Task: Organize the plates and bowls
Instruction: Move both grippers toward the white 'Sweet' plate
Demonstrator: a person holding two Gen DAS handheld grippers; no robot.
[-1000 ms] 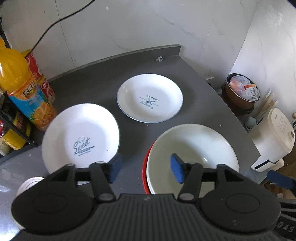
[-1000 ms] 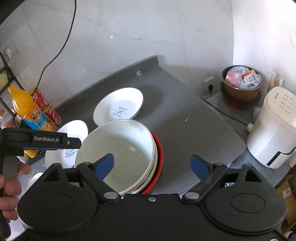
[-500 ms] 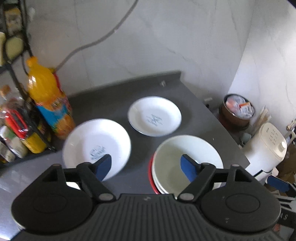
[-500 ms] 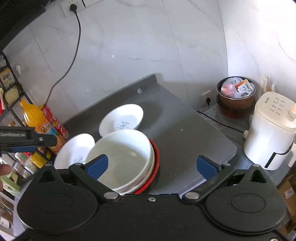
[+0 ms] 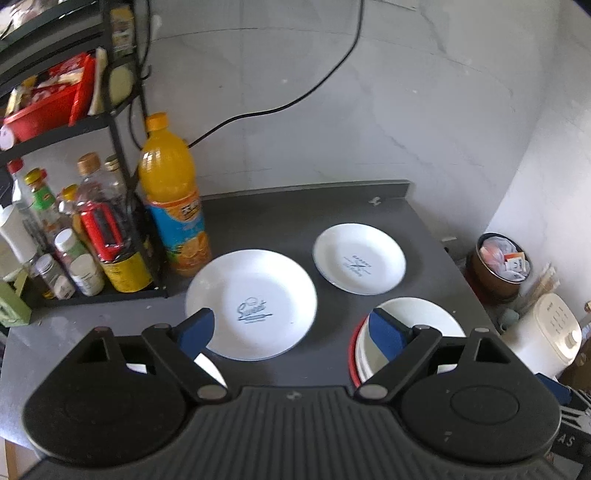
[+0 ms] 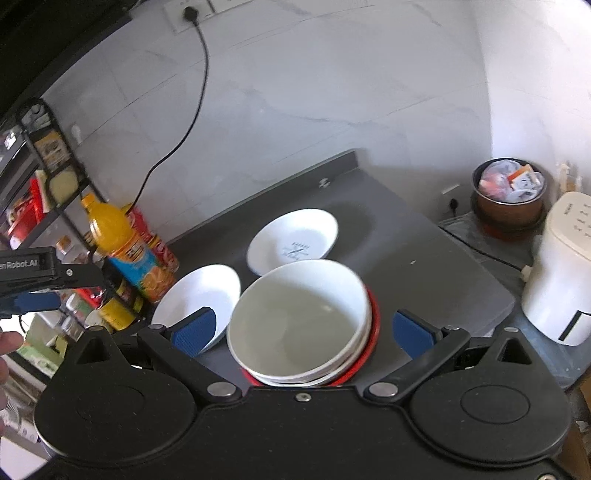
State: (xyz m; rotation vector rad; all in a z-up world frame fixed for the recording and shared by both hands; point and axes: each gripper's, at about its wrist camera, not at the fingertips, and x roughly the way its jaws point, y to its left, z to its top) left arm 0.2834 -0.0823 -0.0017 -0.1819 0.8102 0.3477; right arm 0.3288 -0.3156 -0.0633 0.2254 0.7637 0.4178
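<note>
the shelf rack (image 5: 70, 155) crowded with jars and bottles is shown in full only in the left wrist view; in the right wrist view it is cut at the 9 o'clock edge, where the left gripper's (image 6: 33, 280) body and part of a hand (image 6: 7, 350) are seen. the wall socket and plug (image 6: 192, 11) are caught only by the right wrist view, at 11 o'clock.

the left gripper (image 5: 291, 332) is held wide open above the dark grey counter (image 5: 295, 218), nothing between its blue pads. the right gripper (image 6: 304, 330) is likewise spread wide and empty, the stack of white bowls (image 6: 299, 317) lying below and between its fingers, untouched as far as can be told. the stack is seated on a red-rimmed dish (image 6: 371, 325) near the counter's front edge.

a glossy round plate printed "sweet" (image 5: 251, 302) is set at the centre, apart from the stack. a smaller round plate (image 5: 358, 258) lies toward 1 o'clock, with bare counter left behind it up to the raised back lip. an orange juice bottle (image 5: 173, 199) stands just beside the larger plate at 10 o'clock. beyond the counter's right edge a white appliance (image 6: 561, 273) and a brown bin (image 6: 509, 199) are seen.
</note>
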